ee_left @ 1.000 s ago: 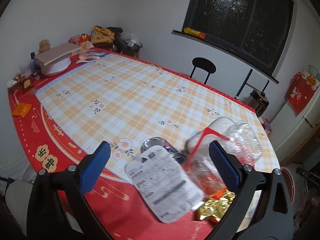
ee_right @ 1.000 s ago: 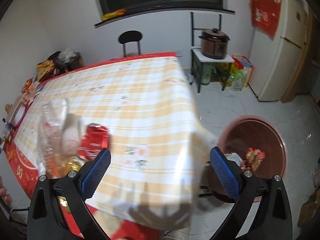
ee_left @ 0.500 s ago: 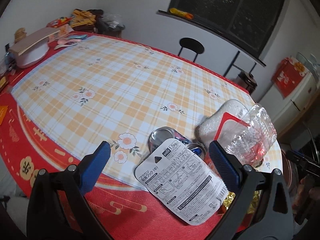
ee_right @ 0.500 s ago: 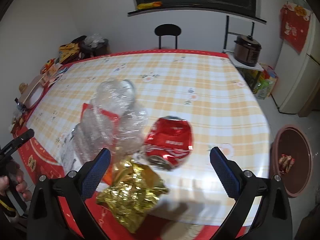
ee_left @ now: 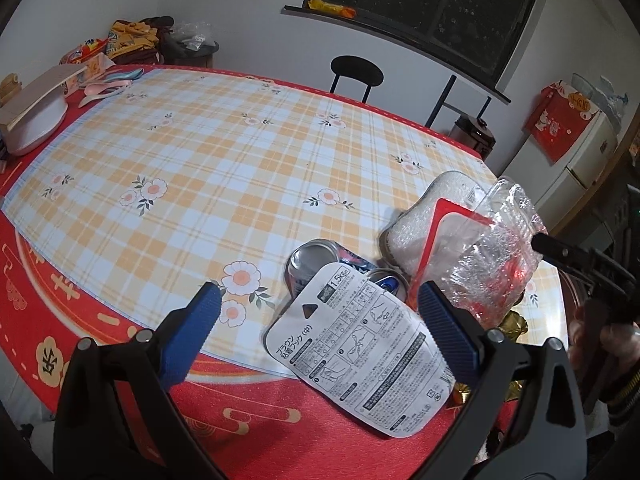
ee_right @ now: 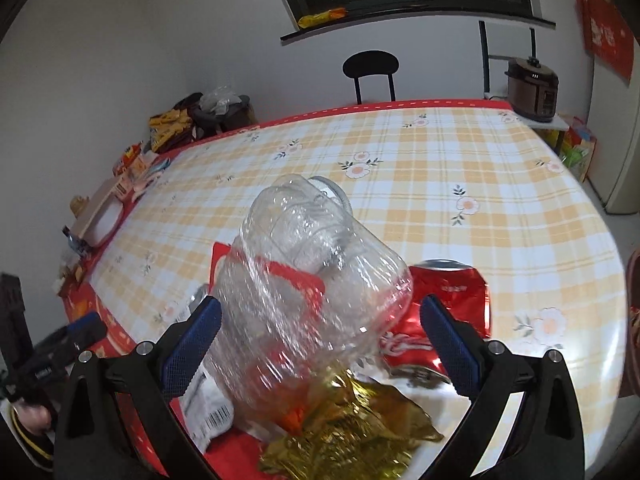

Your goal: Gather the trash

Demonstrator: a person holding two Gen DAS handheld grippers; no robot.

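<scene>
A heap of trash lies at the near end of the table. In the left wrist view a white printed card pack (ee_left: pixel 356 360) rests on a crushed blue can (ee_left: pixel 316 260), beside a clear crumpled plastic bottle (ee_left: pixel 492 248) with a red label. My left gripper (ee_left: pixel 318 300) is open just above the card. In the right wrist view my right gripper (ee_right: pixel 320 312) is open around the clear bottle (ee_right: pixel 312 280), without touching it. A crushed red can (ee_right: pixel 444 312) and a gold foil wrapper (ee_right: pixel 348 428) lie next to it.
The checked tablecloth (ee_left: pixel 224 152) stretches to a black chair (ee_left: pixel 356 72). Boxes and snack packs (ee_left: pixel 120 40) crowd the far left corner. A rice cooker (ee_right: pixel 532 88) and a fridge (ee_left: pixel 584 168) stand to the right. A brown basin rim (ee_right: pixel 634 320) shows at the edge.
My right gripper swung from the floor basin back over the table and closed in on the clear bottle. My left gripper moved nearer the white card pack.
</scene>
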